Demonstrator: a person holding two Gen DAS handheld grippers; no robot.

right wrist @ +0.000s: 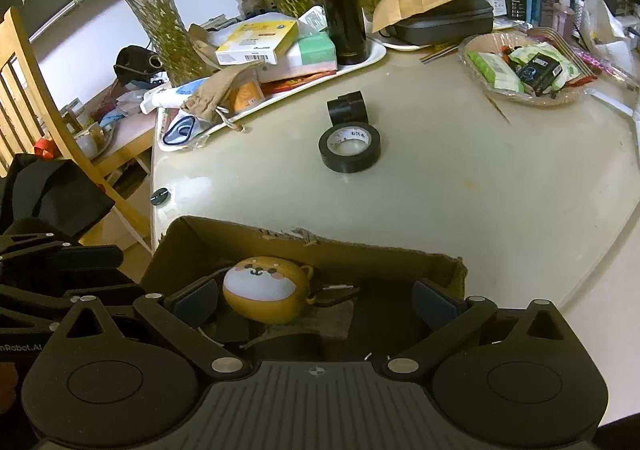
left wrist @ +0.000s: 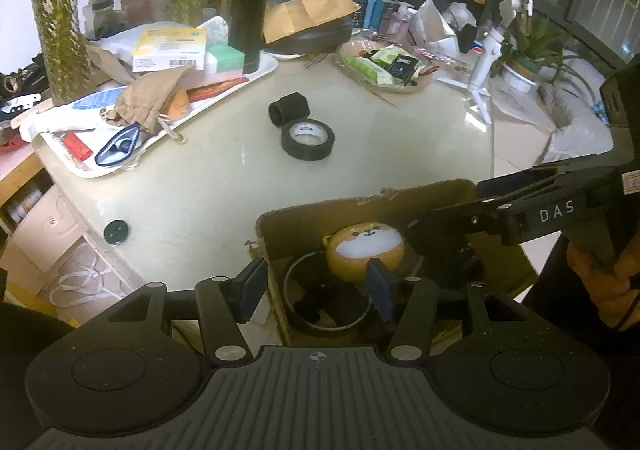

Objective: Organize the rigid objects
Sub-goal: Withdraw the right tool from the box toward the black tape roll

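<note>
Left wrist view: a cardboard box [left wrist: 320,218] at 6 o'clock is seen holding a dog-faced case [left wrist: 366,250] over a black ring [left wrist: 320,324]. The left gripper [left wrist: 316,288] is spread wide, astride the box's left wall, nothing gripped. A tape roll [left wrist: 307,139] lies at 12 o'clock on the table [left wrist: 180,210].

Right wrist view: the dog-faced case [right wrist: 266,290] is shown inside the box [right wrist: 360,258]; the right gripper [right wrist: 320,300] is held wide open within, empty. The tape roll [right wrist: 349,148] and a small black cylinder [right wrist: 347,106] lie beyond at 12 o'clock.
</note>
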